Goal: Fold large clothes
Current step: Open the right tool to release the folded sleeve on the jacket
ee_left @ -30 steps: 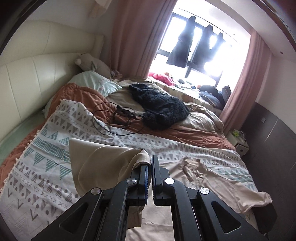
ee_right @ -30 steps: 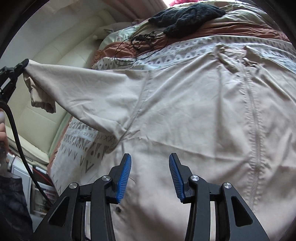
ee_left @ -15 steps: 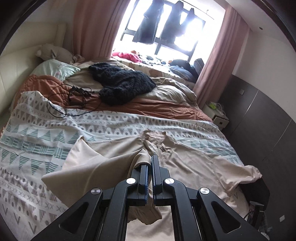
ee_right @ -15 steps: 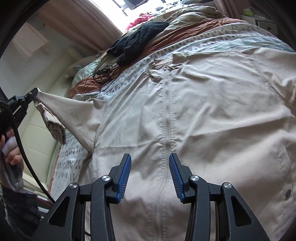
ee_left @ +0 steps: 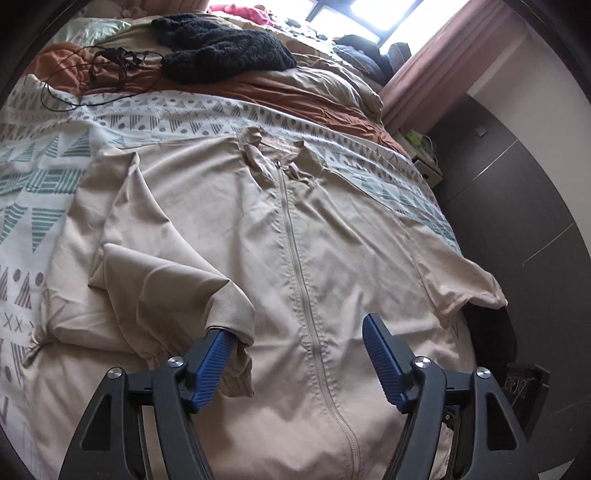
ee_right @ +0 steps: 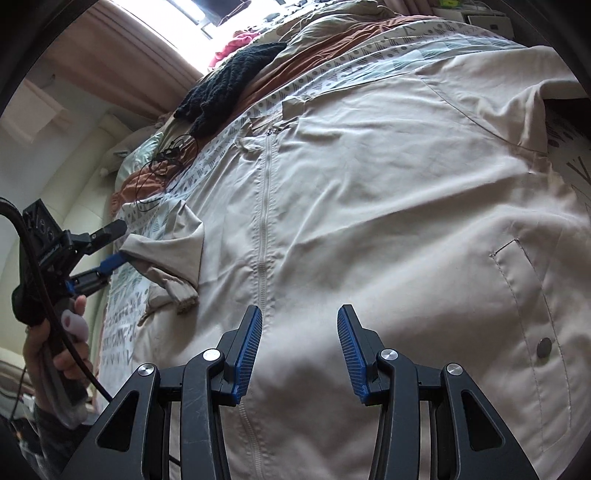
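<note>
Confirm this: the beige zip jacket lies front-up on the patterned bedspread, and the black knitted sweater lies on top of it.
Not quite. The black knitted sweater lies apart from the beige zip jacket, farther up the bed on the rust-brown duvet, as the left wrist view shows. The rest holds.

left gripper (ee_left: 299, 343) opening, sleeve (ee_left: 162, 280) now folded onto jacket (ee_left: 332, 229), seemingly released

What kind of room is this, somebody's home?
Most likely a home bedroom: a bed with patterned covers and a pillow, pink curtains at a bright window, and a beige zip jacket spread out on the bed.
</note>
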{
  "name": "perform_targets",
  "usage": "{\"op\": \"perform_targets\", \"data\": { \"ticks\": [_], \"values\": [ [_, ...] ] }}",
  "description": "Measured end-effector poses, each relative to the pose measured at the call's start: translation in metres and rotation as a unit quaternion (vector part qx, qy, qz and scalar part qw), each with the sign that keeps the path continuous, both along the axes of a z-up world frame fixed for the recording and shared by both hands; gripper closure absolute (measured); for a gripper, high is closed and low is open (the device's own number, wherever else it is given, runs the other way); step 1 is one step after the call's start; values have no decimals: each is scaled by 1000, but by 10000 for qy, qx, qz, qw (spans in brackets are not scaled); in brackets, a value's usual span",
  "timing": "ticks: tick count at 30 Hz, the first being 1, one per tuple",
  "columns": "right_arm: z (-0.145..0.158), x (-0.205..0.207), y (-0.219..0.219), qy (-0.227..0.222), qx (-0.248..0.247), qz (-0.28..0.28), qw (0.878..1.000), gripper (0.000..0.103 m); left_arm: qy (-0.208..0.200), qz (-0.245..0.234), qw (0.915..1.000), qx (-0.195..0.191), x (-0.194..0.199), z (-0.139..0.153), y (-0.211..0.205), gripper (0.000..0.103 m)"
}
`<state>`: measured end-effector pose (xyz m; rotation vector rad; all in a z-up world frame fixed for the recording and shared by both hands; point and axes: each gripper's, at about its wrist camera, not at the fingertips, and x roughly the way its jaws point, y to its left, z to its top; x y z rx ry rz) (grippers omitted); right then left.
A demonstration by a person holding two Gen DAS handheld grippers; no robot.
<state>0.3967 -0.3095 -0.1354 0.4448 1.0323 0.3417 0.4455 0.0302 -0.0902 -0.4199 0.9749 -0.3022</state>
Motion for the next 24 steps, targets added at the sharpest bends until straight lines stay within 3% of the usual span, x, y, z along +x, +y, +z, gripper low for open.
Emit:
{"op": "perform_targets", "data": {
  "ticks": [11,18,20,21,22,24],
  "values": [
    [17,1,58,-311,-17,576,9979,60,-71,96,9992,-371,-52,1,34,27],
    [20,11,118,-395,-201,1200,9918,60,-68,867,9961,140,-86,0,96,27],
    [19,16,134,-378,-225,1363,9897,47,-70,1134,9933,222,-99,-2,119,27],
    [18,18,141,-382,-240,1401,9891,30,-65,1262,9916,261,-104,-2,129,27],
    [18,19,148,-422,-258,1434,9884,24,-49,1382,9899,303,-110,-4,139,27],
    [19,22,163,-506,-325,1575,9857,24,12,1630,9859,388,-119,-8,159,27]
  ]
}}
